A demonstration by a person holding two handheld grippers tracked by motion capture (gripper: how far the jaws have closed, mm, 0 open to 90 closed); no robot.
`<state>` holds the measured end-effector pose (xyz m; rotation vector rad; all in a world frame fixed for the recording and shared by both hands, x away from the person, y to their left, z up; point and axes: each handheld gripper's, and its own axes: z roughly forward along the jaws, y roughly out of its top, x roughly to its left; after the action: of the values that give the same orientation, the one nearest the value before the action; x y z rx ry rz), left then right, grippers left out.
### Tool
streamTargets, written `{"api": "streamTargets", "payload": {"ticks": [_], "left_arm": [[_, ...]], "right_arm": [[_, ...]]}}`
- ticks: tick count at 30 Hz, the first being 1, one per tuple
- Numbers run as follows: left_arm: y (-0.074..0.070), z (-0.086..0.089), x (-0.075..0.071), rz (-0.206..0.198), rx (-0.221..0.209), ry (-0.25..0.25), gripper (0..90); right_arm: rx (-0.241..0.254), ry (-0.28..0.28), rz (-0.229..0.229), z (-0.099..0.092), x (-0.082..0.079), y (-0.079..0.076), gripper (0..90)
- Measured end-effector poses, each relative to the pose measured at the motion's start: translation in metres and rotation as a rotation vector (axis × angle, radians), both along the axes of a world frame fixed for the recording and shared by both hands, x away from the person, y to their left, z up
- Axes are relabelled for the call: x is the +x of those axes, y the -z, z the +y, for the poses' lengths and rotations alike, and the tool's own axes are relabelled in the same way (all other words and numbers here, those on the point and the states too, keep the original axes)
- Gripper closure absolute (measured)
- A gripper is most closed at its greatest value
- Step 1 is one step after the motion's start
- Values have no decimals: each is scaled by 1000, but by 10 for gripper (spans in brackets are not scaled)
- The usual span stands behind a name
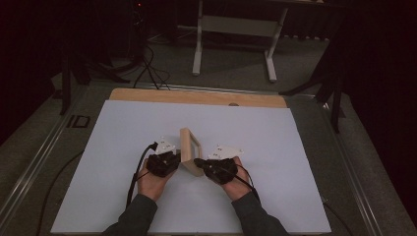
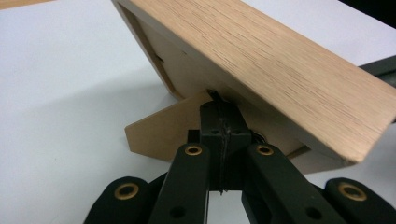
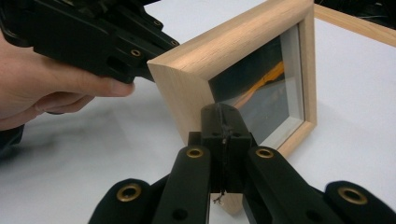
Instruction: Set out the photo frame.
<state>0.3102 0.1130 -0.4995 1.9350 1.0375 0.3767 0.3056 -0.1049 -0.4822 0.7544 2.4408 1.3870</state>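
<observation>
- My own jaws are blocking the frame's lower edge in both gripper views, and whether my tips are touching wood is staying hard to tell.
- The wooden picture frame is standing on the white table, propped on its back stand — midway between my hands.
- My left gripper is sitting fully closed, empty, tips at the frame's back.
- My right gripper is closed too, gripping nothing — tips at the glass front's near corner.
</observation>
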Motion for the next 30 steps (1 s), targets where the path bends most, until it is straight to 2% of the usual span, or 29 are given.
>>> {"api": "streamTargets", "payload": {"ticks": [12,18,26,30], "left_arm": [[0,3,1,-2,-2,3,887],[-1,8,2,-1,-9,-11,799],[-5,18,2,3,-54,-39,710],[-8,24,1,-18,-77,-65,619]], "right_arm": [[-3,-13,-7,4,-2,0,899],[-2,-13,-15,1,-1,-1,877],[15,14,-26,-6,2,-5,822],[11,26,-32,-9,3,-6,766]]}}
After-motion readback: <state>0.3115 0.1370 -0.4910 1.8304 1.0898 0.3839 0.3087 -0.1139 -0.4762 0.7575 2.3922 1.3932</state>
